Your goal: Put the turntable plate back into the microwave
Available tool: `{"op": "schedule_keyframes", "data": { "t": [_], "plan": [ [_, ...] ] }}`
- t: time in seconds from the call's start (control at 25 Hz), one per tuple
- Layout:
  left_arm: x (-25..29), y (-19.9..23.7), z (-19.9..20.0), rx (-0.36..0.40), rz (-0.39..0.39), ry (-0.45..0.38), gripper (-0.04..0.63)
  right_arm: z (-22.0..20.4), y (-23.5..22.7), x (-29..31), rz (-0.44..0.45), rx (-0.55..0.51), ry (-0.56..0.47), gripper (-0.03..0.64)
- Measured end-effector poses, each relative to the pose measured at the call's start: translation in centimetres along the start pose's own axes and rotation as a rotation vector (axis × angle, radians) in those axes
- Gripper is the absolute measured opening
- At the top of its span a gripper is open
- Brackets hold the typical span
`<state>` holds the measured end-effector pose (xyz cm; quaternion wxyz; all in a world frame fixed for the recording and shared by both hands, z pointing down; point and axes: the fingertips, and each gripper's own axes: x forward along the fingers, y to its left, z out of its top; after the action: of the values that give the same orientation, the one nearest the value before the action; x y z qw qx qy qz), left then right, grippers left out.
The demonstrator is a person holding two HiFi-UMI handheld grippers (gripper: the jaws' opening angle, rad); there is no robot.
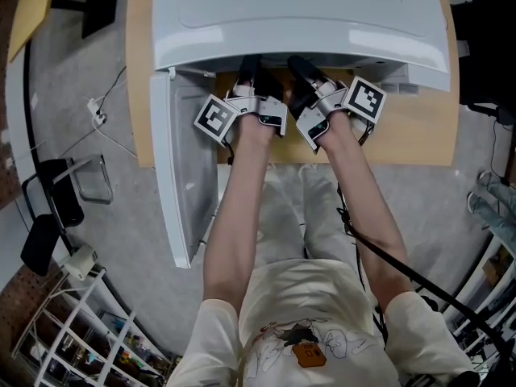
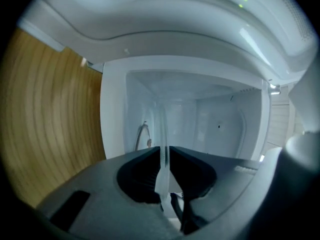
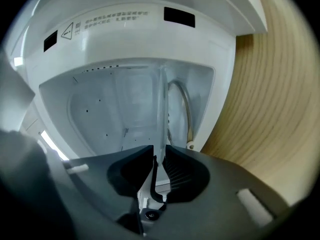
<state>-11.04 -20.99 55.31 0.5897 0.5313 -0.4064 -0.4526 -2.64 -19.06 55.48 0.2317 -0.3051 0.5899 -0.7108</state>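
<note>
Left gripper view: my left claw [image 2: 164, 153] pinches the rim of the glass turntable plate [image 2: 162, 126], which reaches into the microwave [image 2: 220, 119]. My right claw [image 3: 159, 153] is slightly spread around that rim.

Microwave [image 3: 125, 49]: carried a warning triangle [image 3: 67, 32] beside two lines of print [image 3: 117, 16], too small to read. Nothing else was legible.
</note>
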Motion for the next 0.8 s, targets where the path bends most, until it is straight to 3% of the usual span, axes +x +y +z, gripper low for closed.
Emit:
{"op": "schedule_keyframes", "data": {
  "t": [0.08, 0.24, 0.36, 0.44, 0.72, 0.8],
  "plan": [
    [0.1, 0.0, 0.1, -0.005, 0.000, -0.002, 0.052, 0.0, -0.3, 0.1, -0.019, -0.006, -0.004, 0.049],
    [0.1, -0.2, 0.0, -0.016, -0.012, -0.007, 0.053, -0.1, -0.4, 0.3, -0.021, -0.003, -0.010, 0.043],
    [-0.1, -0.4, -0.3, -0.012, -0.021, -0.005, 0.127, 0.3, -0.5, 0.3, -0.037, -0.011, -0.012, 0.040],
    [-0.4, -0.3, -0.6, -0.005, -0.012, 0.002, 0.137, 0.7, -0.5, 0.2, -0.048, -0.011, -0.018, 0.038],
    [-1.6, 0.9, -0.9, 0.025, 0.047, 0.034, 0.103, 1.0, -1.2, -0.1, -0.123, 0.001, -0.063, 0.035],
    [-2.0, 1.4, -1.0, 0.034, 0.065, 0.043, 0.053, 1.4, -1.6, -0.4, -0.147, 0.003, -0.086, 0.034]
  ]
}}
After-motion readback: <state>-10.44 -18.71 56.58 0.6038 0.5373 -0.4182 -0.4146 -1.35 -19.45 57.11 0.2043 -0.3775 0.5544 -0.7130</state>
